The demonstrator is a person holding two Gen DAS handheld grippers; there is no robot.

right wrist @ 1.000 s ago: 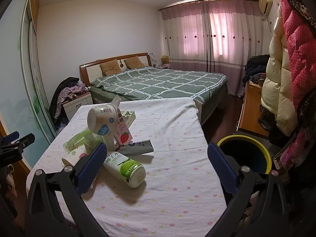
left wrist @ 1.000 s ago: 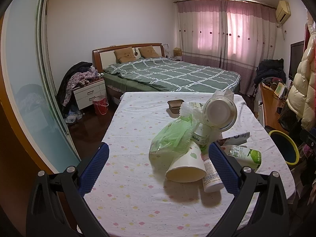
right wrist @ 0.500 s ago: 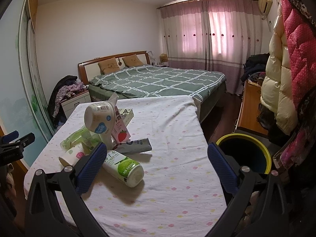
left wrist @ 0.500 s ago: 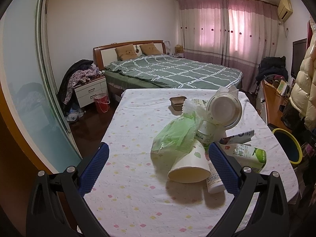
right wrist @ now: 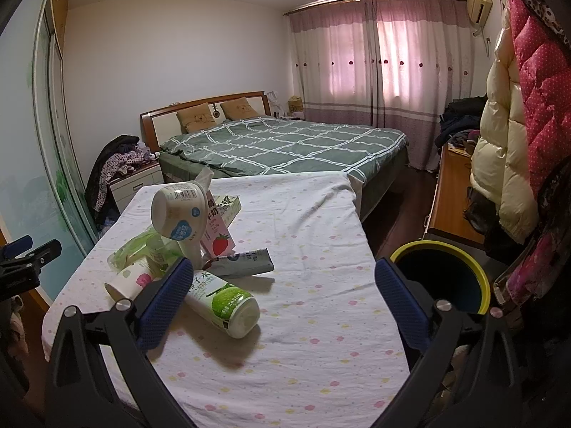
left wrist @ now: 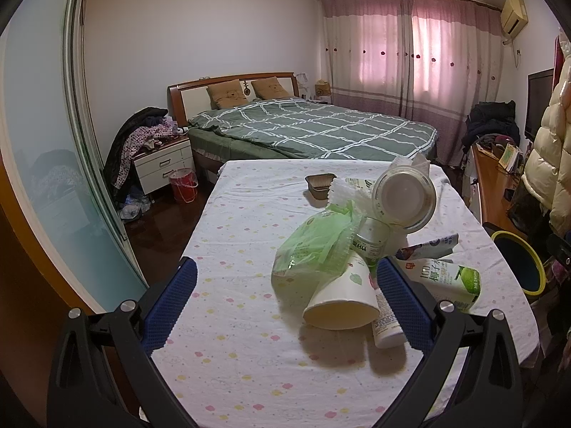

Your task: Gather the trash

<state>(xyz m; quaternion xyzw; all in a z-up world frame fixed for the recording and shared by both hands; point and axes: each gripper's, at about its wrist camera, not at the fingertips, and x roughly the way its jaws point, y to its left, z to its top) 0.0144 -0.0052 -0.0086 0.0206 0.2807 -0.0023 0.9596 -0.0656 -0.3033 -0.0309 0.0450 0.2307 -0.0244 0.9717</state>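
Left wrist view: left gripper (left wrist: 285, 287) over near end of table (left wrist: 232, 339), jaws spread wide, nothing between pads. Trash heaped right of centre on dotted cloth. Paper cup (left wrist: 342, 297) on its side, mouth toward camera, just beside right-hand pad. Green plastic bag (left wrist: 314, 242) draped on cup's upper side. Round white tub (left wrist: 404, 201) tilted on top of heap, base facing camera. White tube (left wrist: 385, 317) partly hidden behind the pad. Green-and-white drink bottle (left wrist: 446, 281) lying flat at right. Small brown tray (left wrist: 320, 182) apart from heap, toward far end. Yellow-rimmed bin (left wrist: 531, 260) on floor past table's right edge.

Right wrist view: right gripper (right wrist: 282, 303) also wide open, holding nothing. Drink bottle (right wrist: 225, 301) lying just beside left-hand pad, cap end toward camera. Strawberry milk carton (right wrist: 217, 230) leaning behind tub (right wrist: 180, 215); flattened grey tube (right wrist: 246, 260) lying between carton and bottle. Paper cup (right wrist: 130, 281) at heap's left edge. Bin (right wrist: 442, 278) near right-hand pad, below table edge. Left gripper (right wrist: 25, 260) visible at far left margin.
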